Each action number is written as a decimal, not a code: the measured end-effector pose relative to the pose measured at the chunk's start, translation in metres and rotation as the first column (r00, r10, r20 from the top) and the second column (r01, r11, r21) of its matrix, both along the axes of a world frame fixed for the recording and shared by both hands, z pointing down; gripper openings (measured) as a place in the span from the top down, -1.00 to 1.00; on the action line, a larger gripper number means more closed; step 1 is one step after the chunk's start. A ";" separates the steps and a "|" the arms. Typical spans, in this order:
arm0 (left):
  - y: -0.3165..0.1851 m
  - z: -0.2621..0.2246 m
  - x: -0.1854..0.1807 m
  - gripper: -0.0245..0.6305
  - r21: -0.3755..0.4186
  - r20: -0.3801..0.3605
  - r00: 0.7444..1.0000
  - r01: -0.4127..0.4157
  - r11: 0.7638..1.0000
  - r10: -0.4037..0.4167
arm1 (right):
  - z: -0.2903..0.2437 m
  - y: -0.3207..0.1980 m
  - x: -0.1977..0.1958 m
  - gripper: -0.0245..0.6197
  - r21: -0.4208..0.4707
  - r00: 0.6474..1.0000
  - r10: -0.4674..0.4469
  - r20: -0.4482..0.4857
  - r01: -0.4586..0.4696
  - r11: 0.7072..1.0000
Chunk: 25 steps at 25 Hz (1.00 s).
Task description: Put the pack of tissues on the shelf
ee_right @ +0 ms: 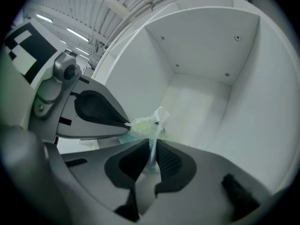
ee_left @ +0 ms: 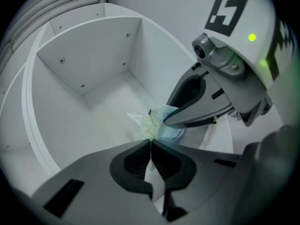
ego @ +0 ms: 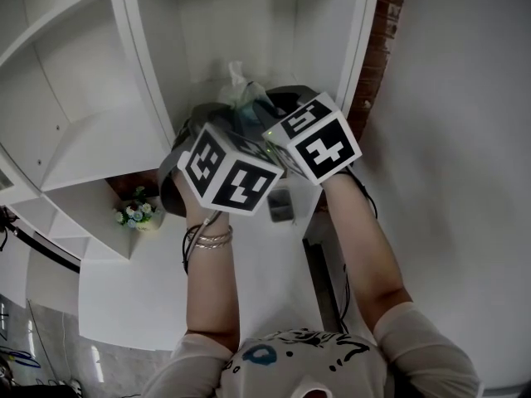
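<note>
Shelf [ego: 207, 48]: the largest item. It is made of flat white boards with a smooth matte finish, forming box-shaped compartments with small screw heads in the back panels. Both gripper views look into one open compartment. In the head view a plain white wall [ego: 448, 139] lies at 3 o'clock of it, with a narrow brick strip [ego: 377, 48], rough and red-brown, between them.

Left gripper [ee_left: 151, 142]: grey moulded shell with dark ribbed pads. Its fingers are pressed together, with a thin white flap of wrapper film nipped between them.

Right gripper [ee_right: 152, 143]: same build. Its fingers pinch a pale bluish fold of the same wrapper. In the left gripper view it comes in from 3 o'clock, and the two tips meet at the pack.

Each gripper carries a marker cube [ego: 228, 172], white with black squares.

Pack of tissues [ego: 241, 98]: soft, crinkled clear film, pale yellow-green and light blue inside, bunched to a peak on top. It is held between the two tips, at 12 o'clock of the cubes in the head view, in the mouth of the open compartment. We cannot tell whether it touches the compartment floor.

Flower pot [ego: 138, 214]: small, with white and yellow blossoms, on a lower board at 9 o'clock of the left wrist.

Bangles [ego: 211, 239]: thin metal rings on that wrist.
</note>
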State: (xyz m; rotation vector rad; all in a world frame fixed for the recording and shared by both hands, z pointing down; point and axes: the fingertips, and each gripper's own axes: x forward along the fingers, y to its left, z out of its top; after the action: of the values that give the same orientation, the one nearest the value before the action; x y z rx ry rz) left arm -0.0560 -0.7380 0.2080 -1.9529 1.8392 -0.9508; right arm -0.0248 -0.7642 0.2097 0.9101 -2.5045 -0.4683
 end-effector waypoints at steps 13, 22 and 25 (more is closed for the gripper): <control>0.006 0.003 -0.016 0.87 0.079 0.009 0.997 0.073 0.994 -0.074 | 0.006 0.000 -0.001 0.42 -0.044 1.000 0.028 0.008 -0.028 0.999; 0.010 -0.006 -0.009 0.72 0.152 -0.025 0.999 0.028 0.988 -0.024 | -0.001 0.007 0.006 0.33 -0.057 0.997 0.041 0.062 -0.037 0.998; 0.012 -0.006 -0.007 0.59 0.162 -0.025 1.000 0.017 0.987 -0.013 | -0.004 0.013 0.009 0.33 -0.027 0.996 0.038 0.076 -0.036 0.999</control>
State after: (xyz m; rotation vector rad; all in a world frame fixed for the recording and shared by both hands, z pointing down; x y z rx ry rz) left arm -0.0632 -0.7257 0.2019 -1.8634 1.8835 -0.7587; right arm -0.0163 -0.7512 0.2057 0.9799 -2.5520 -0.3957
